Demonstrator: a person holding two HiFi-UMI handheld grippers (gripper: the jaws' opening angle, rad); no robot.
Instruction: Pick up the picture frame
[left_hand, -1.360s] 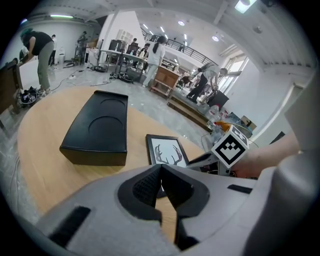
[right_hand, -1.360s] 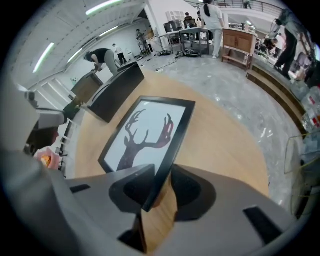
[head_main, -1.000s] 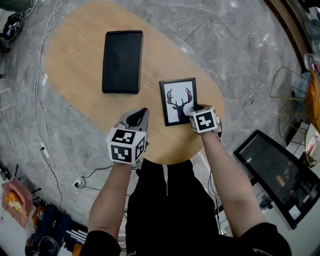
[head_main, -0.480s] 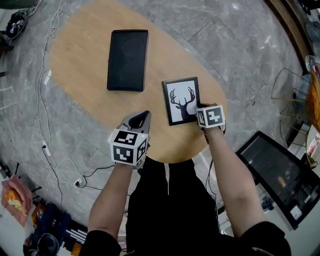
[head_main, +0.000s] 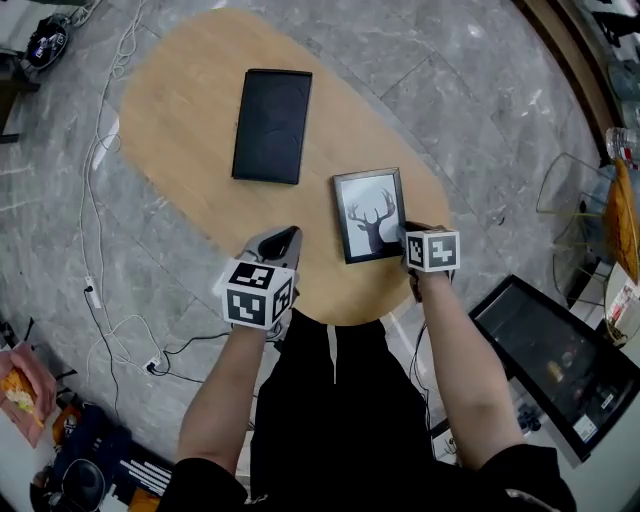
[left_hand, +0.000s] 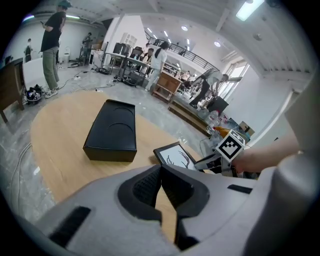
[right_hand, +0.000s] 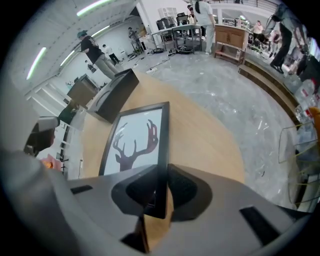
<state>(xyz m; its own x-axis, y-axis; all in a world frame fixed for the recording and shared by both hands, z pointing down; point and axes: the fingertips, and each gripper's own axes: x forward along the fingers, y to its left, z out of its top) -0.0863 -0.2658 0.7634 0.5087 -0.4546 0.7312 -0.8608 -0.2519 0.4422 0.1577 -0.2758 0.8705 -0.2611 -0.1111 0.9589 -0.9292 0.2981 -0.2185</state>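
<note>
Here, an oval wooden surface (head_main: 170, 140) carries a black box (head_main: 272, 126), well apart from the picture frame (head_main: 368, 212) near its right edge. The right gripper (right_hand: 161, 192) has just been closing its jaws, which now clamp the frame's side. The left gripper (left_hand: 161, 187) hovers clenched and empty.

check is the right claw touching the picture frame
Touching. The right gripper view shows the right claw, jaws just closed further, pressing both faces of the picture frame at its edge.
</note>
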